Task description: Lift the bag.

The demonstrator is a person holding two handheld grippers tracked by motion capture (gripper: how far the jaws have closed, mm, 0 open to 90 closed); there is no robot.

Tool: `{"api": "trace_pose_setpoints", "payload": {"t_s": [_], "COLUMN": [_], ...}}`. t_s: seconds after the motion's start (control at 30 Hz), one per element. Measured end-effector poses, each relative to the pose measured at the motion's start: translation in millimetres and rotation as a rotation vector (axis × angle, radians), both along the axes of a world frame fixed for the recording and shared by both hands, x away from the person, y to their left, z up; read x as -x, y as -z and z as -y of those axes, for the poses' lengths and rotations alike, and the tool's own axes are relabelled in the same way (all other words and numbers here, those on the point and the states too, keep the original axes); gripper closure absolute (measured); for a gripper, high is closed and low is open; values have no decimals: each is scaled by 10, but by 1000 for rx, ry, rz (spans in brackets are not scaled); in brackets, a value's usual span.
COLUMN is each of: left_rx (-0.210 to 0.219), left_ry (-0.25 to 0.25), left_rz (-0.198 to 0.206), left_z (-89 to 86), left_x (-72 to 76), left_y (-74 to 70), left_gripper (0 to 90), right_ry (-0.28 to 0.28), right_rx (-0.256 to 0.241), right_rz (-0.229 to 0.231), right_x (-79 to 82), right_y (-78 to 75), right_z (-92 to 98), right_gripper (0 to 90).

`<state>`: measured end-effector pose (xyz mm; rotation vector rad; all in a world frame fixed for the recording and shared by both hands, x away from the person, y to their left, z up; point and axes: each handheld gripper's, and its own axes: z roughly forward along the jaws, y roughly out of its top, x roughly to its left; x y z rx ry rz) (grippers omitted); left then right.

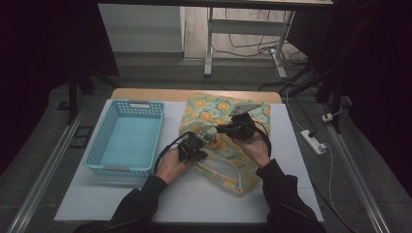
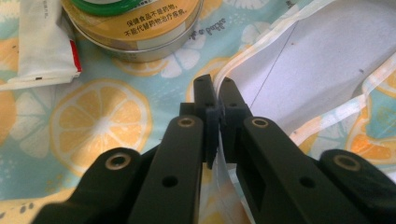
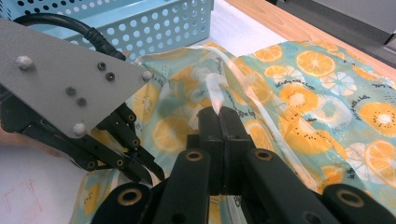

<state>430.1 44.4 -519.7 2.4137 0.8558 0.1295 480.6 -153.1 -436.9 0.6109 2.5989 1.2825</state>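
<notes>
A zip pouch (image 1: 217, 110) printed with orange slices lies on the white table, right of centre. In the left gripper view my left gripper (image 2: 217, 95) is shut on the pouch's white-trimmed mouth edge (image 2: 261, 44). Just beyond it, a round tin (image 2: 140, 32) with a green lid and a white packet (image 2: 39, 46) rest on the printed fabric. My right gripper (image 3: 218, 119) is shut on a pale strip of the same edge (image 3: 215, 88), held slightly raised. From above, the left gripper (image 1: 195, 144) and right gripper (image 1: 229, 129) sit close together over the pouch, the tin (image 1: 210, 132) between them.
A light blue perforated basket (image 1: 127, 138) stands left of the pouch with nothing visible inside. The wooden table edge (image 1: 145, 93) runs along the back. A power strip (image 1: 313, 141) and cables lie on the floor at the right.
</notes>
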Motion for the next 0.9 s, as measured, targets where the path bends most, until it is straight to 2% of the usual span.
{"api": "trace_pose_setpoints", "payload": {"t_s": [0.1,0.27,0.37,0.6,0.63,0.9], "left_rx": [10,21,41,51,61,58], "left_ry": [-23,-42,-48,-35,-39,-28], "left_rz": [-20,-4,2,9,6,-19], "left_z": [-5,1,0,2,5,-8], "left_x": [-6,24,44,66,74,97], "left_y": [-26,-121,-183,-291,-306,-438], "left_gripper": [890,891,892,892,892,892], "right_ry": [-8,-11,-10,-30,-32,-54], "right_rx": [1,2,1,6,4,6], "right_rz": [-7,-8,-13,-15,-16,-29], "right_x": [-1,-2,-2,26,29,30], "right_y": [3,-5,-15,-83,-94,-153], "right_z": [-2,1,6,-26,-29,-39], "right_gripper": [900,900,900,900,900,900]}}
